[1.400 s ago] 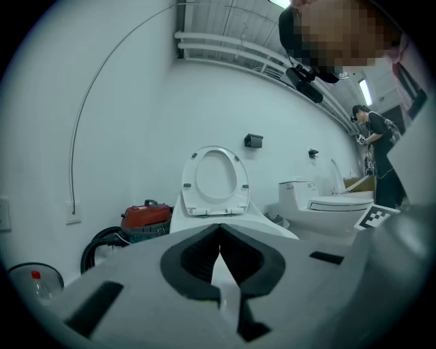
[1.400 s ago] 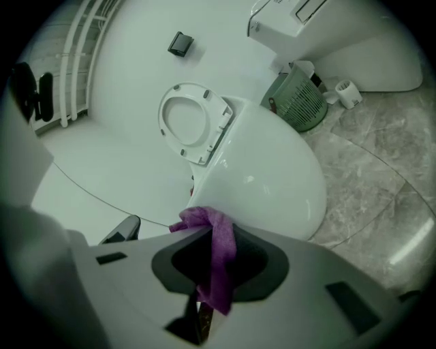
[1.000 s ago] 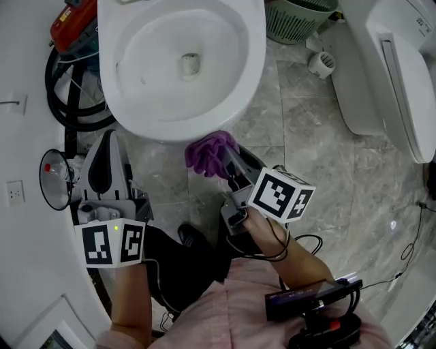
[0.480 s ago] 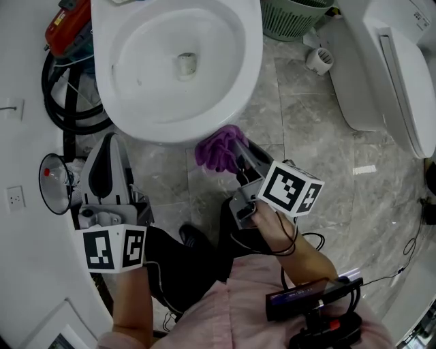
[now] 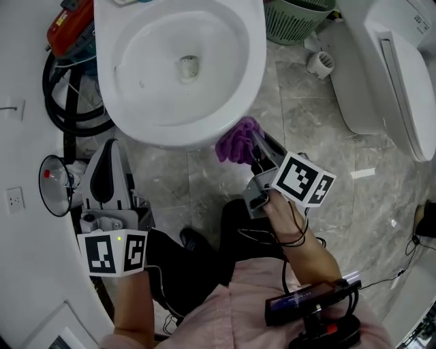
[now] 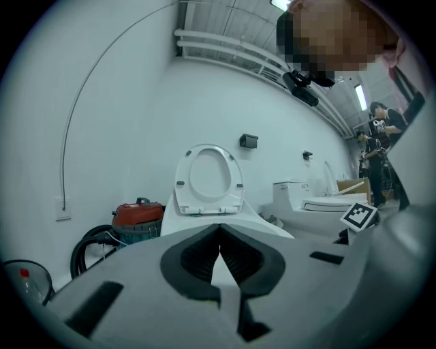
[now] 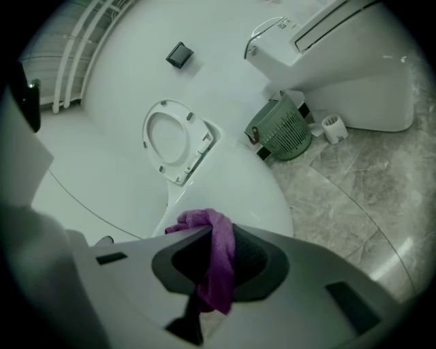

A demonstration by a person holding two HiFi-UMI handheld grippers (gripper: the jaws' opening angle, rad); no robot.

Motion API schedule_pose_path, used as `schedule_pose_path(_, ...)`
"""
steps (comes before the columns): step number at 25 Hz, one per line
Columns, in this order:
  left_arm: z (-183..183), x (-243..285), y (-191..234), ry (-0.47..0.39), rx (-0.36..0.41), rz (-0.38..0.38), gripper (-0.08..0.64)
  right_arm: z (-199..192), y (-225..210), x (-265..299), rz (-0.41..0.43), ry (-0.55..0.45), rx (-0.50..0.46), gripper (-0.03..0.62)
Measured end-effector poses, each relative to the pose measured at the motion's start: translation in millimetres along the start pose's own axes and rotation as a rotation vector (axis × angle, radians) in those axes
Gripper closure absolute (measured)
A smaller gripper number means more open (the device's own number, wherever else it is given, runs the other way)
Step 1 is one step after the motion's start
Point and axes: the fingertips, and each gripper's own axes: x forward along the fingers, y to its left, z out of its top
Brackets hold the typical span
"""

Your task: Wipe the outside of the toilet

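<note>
Wiping the outer wall of the toilet is the step in hand, as I judge it. The right gripper has its jaws clamped on a purple cloth. In the right gripper view the cloth hangs as a twisted strip between the two dark pads, with a bunch of it above the tips. From the head view this bunch sits at the front-right of the bowl, just under the rim. It seems to touch the white outer surface, but I cannot confirm the contact.

The left gripper is low at the left side of the bowl, apart from it. Its jaws are closed together with nothing between them, as the left gripper view shows.

To do this step well, I think the loose bunch of cloth must meet the porcelain, not the hard jaw tips, so I would tilt the right gripper a little toward the bowl. The wall curves away below the rim, so the stroke should follow this curve with light, even pressure. Only a narrow strip is held, so a strong drag could pull the cloth out. The green basket stands near the far right side of the bowl, so the sweep has less room there.
</note>
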Motion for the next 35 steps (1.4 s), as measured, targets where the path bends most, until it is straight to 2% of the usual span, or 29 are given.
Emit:
schedule_pose_path(14, -5.3, -5.8, 7.8, 0.002, -0.006, 0.005, 0.552, 38.5, -24.8, 11.2, -0.063, -0.027, -0.086, 0.528)
schedule_pose_path(18, -6.5, -4.7, 8.1, 0.005, -0.002, 0.005, 0.552, 73.5, -42.5, 17.3, -0.113, -0.109, -0.116, 0.528)
schedule_pose_path(23, -4.4, -3.4, 8.5, 0.002, 0.002, 0.003, 0.552, 140.4, -44.8, 9.7, -0.164, -0.283, -0.217, 0.525)
schedule_pose_path(28, -1.2, -0.9, 8.6, -0.007, 0.0, 0.002, 0.552, 174.6, -7.2, -15.8, -0.107, -0.396, -0.29, 0.523)
schedule_pose_path(32, 4.3, -2.6, 6.5, -0.026, -0.001, -0.005, 0.552, 175.2, 35.0, -35.4, -0.02, -0.436, -0.326, 0.522)
schedule_pose_path(35, 9.8, -7.2, 9.2, -0.043, 0.0, 0.0, 0.552, 164.7, 70.1, -42.4, 0.081, -0.439, -0.324, 0.52)
